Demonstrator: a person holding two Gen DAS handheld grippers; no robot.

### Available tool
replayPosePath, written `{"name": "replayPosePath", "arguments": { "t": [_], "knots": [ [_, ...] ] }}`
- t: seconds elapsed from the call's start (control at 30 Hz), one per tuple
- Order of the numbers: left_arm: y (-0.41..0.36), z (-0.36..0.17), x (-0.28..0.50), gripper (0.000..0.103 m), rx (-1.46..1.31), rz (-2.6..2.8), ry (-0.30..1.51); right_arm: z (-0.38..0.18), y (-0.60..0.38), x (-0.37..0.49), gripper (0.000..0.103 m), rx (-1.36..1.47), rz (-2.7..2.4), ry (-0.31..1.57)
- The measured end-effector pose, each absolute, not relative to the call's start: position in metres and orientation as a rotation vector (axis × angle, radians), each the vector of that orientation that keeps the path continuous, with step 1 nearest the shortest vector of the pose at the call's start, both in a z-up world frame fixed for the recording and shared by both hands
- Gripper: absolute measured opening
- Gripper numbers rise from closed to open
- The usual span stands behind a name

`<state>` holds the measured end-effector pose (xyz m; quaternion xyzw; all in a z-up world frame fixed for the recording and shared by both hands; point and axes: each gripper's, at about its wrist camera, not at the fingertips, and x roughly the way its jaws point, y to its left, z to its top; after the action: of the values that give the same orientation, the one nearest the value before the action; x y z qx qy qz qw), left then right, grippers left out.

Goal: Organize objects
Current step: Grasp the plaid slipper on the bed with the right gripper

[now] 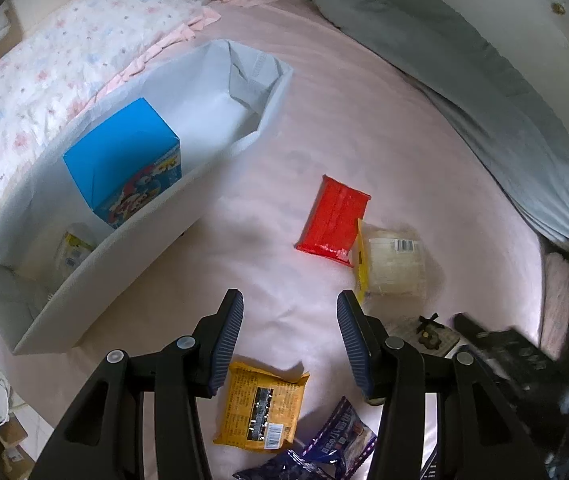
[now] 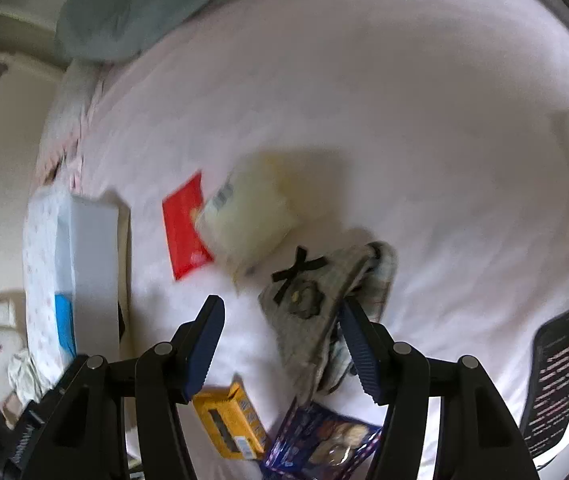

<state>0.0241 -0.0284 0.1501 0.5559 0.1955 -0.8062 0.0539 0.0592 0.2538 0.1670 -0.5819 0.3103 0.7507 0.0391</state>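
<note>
Pink bedsheet (image 1: 364,128) fills both wrist views, strewn with small items. In the left wrist view, the left gripper (image 1: 290,312) points down at bare sheet, its jaws apart with nothing between them. A white storage box (image 1: 132,264) lies at ten o'clock, holding a blue carton (image 1: 124,168) and a small yellow-white packet (image 1: 70,254). A red packet (image 1: 332,216) sits at one o'clock, touching a pale wrapped packet (image 1: 394,266) beside it. An orange snack packet (image 1: 260,412) lies at six o'clock, just beside a dark blue snack bag (image 1: 324,448). In the blurred right wrist view, the right gripper (image 2: 282,312) has its jaws apart, gripping nothing; a grey pouch with a black bow (image 2: 308,300) lies between and beyond them. A black phone (image 2: 556,376) rests at four o'clock.
</note>
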Motion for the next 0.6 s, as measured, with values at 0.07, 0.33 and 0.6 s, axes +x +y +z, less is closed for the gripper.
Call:
{"name": "replayPosePath", "arguments": {
  "t": [0.07, 0.33, 0.6],
  "knots": [
    [-0.026, 0.149, 0.023, 0.049, 1.695, -2.451, 0.582, 0.173, 0.271, 0.069, 0.059, -1.694, 2.305, 1.063],
    [-0.009, 0.146, 0.02, 0.049, 1.715, -2.469, 0.532, 0.087, 0.3, 0.079, 0.066, -1.921, 1.901, 1.251],
    [0.003, 0.145, 0.017, 0.049, 1.703, -2.468, 0.498, 0.058, 0.294, 0.064, 0.083, -1.909, 1.882, 1.653]
  ]
}}
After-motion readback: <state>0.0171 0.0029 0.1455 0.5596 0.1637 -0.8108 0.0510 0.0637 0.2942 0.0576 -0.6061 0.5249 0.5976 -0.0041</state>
